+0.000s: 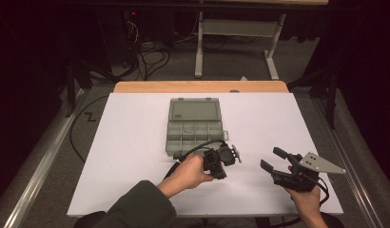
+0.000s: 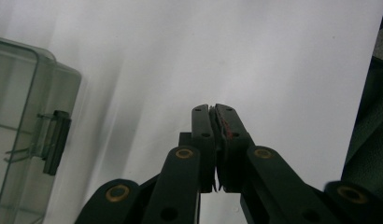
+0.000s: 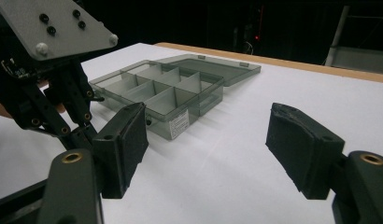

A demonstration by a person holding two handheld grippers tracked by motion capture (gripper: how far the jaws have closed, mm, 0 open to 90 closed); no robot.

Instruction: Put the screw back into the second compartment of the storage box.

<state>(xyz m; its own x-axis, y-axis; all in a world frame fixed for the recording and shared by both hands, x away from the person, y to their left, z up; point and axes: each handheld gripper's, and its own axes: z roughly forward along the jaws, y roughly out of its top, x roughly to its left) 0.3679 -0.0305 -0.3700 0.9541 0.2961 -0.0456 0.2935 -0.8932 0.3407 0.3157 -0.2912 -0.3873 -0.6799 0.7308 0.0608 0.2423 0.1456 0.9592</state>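
A translucent smoky-grey plastic organizer box, lid flat open (compartments seemingly empty), sits mid-frame on the matte white desk. Left tongs pressed together, holding nothing; right tongs gape wide, empty. Dark room, grey carpet.

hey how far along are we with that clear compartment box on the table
Done: the compartment box lies open, its lid folded flat behind it, the compartments looking empty. In hand: nothing; the left gripper sits shut and empty at the box's near right corner, and the right gripper is open, off to the right, holding nothing. Left: probably filling or closing the box, though nothing to load lies on the table.
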